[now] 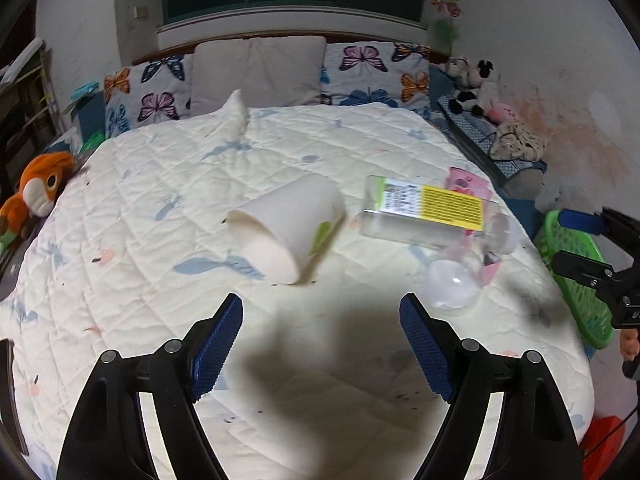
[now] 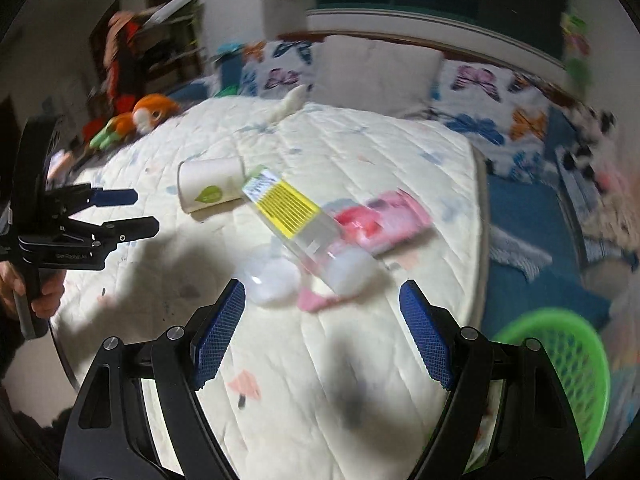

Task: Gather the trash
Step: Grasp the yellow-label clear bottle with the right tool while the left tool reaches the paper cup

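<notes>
A white paper cup (image 1: pixel 286 226) (image 2: pixel 210 190) lies on its side on the quilted bed. Beside it lies a clear box with a yellow label (image 1: pixel 430 210) (image 2: pixel 290 210), over a pink packet (image 1: pixel 468 184) (image 2: pixel 386 220). Two clear round lids (image 1: pixel 452 286) (image 2: pixel 276 280) rest next to the box. My left gripper (image 1: pixel 322 344) (image 2: pixel 132 212) hovers open over the bed, just short of the cup, with nothing between its blue pads. My right gripper (image 2: pixel 322 332) (image 1: pixel 580 240) is open too, near the lids, and holds nothing.
A green plastic basket (image 2: pixel 560 364) (image 1: pixel 576 276) stands beside the bed on the right. Butterfly pillows (image 1: pixel 372 76) and a grey pillow (image 1: pixel 260 72) line the headboard. An orange plush toy (image 1: pixel 38 190) lies at the left edge, more plush toys (image 1: pixel 476 84) at the right.
</notes>
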Demonstrator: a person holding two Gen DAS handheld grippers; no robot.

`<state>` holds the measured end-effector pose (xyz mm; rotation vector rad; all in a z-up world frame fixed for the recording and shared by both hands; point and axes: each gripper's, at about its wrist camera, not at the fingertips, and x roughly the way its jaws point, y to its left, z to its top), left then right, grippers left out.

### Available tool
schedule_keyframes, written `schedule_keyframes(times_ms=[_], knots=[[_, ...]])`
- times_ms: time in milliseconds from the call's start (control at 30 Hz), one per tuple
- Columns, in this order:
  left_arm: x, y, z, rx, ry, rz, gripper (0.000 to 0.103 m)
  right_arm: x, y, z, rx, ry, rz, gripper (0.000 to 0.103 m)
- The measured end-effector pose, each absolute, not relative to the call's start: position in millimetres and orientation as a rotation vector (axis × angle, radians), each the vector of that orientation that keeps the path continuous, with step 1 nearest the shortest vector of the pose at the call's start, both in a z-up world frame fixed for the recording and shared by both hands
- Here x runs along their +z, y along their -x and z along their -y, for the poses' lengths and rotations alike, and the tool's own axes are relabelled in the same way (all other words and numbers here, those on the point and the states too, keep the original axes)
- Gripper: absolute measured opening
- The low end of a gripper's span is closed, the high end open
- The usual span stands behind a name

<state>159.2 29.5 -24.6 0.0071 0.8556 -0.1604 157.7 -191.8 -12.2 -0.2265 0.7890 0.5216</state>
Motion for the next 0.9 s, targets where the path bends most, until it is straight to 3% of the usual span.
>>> schedule_keyframes(times_ms=[300,700,900], knots=[[-34,-169,-55,-0.13,0.022,-0.868,0.079,-29,-197,134,0.577,0.441,-0.814,0.076],[-40,-205,-65,-0.16,0.039,-0.862,0.09,-59,-228,97,0.565,0.626,-0.856,0.072],[-46,-223,-69,-0.178,0.045,-0.875,0.094,-69,-236,92,0.553,0.647,-0.875,0.062]])
